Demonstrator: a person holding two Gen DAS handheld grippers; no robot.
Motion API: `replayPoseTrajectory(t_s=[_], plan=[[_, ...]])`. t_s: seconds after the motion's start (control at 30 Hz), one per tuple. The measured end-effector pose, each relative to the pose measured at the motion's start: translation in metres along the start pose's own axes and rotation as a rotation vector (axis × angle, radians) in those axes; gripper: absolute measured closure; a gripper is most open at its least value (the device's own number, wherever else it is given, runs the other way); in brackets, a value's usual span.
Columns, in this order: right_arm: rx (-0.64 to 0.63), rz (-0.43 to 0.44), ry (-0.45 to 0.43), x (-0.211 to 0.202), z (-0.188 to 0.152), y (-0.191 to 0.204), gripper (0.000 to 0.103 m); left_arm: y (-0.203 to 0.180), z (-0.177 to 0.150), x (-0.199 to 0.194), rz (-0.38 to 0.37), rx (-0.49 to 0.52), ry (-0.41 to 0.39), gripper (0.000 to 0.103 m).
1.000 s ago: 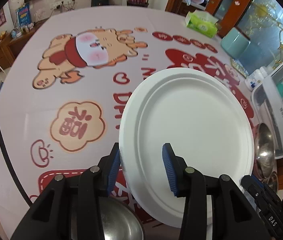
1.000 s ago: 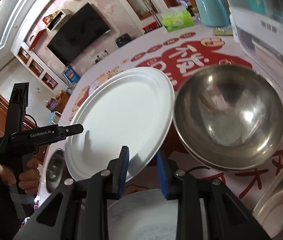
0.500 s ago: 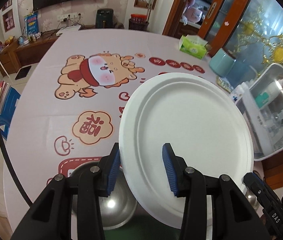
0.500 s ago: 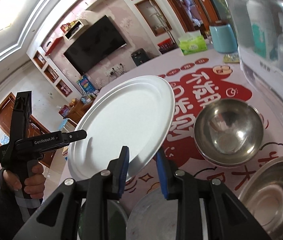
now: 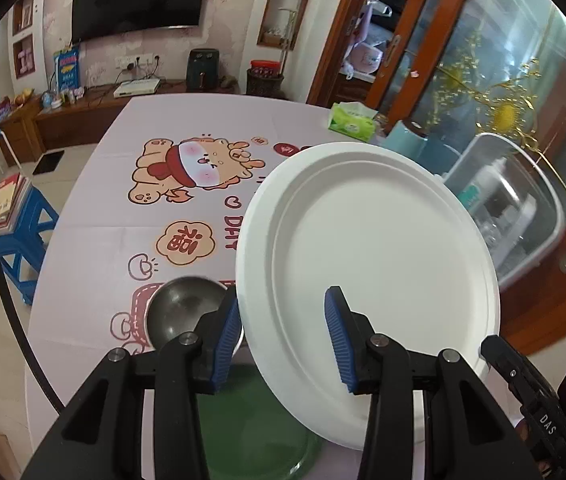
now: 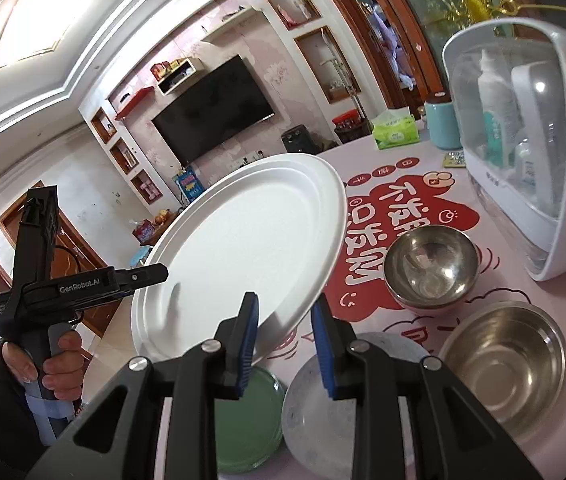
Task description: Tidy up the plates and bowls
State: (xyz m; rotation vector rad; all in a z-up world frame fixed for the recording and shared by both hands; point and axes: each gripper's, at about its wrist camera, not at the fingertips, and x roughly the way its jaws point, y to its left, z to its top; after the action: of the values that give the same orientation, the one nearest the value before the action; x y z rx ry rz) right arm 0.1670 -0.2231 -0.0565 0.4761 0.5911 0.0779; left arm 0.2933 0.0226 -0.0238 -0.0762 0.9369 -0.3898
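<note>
The white plate (image 5: 367, 264) hung tilted in the air above the table (image 5: 95, 248), both grippers pinching its rim: the left gripper (image 5: 283, 340) at its near edge, the right gripper (image 6: 285, 338) at its lower edge. Below lay a green plate (image 6: 243, 420) and a grey plate (image 6: 311, 408), with steel bowls (image 6: 431, 268) beside them.

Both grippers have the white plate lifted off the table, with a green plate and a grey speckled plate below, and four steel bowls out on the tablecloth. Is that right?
Not quite: the right wrist view shows two steel bowls, and the left wrist view a third, so three, not four. The rest holds: the left gripper and right gripper hold the white plate above the green plate and grey speckled plate.
</note>
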Motion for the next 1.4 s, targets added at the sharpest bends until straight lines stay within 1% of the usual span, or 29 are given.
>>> replayPoseTrajectory(t_s=[0.23, 0.47, 0.6, 0.8, 0.97, 1.1, 1.3, 1.4], plan=[[-0.021, -0.003, -0.015, -0.039, -0.016, 0.006, 0.076, -0.02, -0.028, -0.044, -0.001, 0.04, -0.036, 0.063], [-0.06, -0.012, -0.004, -0.069, -0.034, 0.009, 0.076, -0.032, -0.063, -0.073, -0.007, 0.021, -0.045, 0.063], [-0.083, -0.016, 0.016, -0.085, -0.046, 0.009, 0.076, -0.038, -0.085, -0.079, -0.003, 0.005, -0.035, 0.063], [-0.121, -0.033, 0.061, -0.103, -0.066, 0.006, 0.076, -0.043, -0.125, -0.08, 0.0, -0.036, 0.009, 0.063], [-0.154, -0.064, 0.114, -0.117, -0.088, 0.007, 0.076, -0.043, -0.159, -0.076, 0.01, -0.073, 0.049, 0.063], [-0.175, -0.084, 0.171, -0.124, -0.108, 0.009, 0.076, -0.04, -0.193, -0.076, 0.017, -0.109, 0.091, 0.063], [-0.267, -0.139, 0.221, -0.131, -0.128, 0.02, 0.076, -0.04, -0.232, -0.077, 0.045, -0.11, 0.139, 0.061], [-0.284, -0.149, 0.251, -0.13, -0.136, 0.022, 0.076, -0.039, -0.249, -0.077, 0.061, -0.102, 0.16, 0.06]])
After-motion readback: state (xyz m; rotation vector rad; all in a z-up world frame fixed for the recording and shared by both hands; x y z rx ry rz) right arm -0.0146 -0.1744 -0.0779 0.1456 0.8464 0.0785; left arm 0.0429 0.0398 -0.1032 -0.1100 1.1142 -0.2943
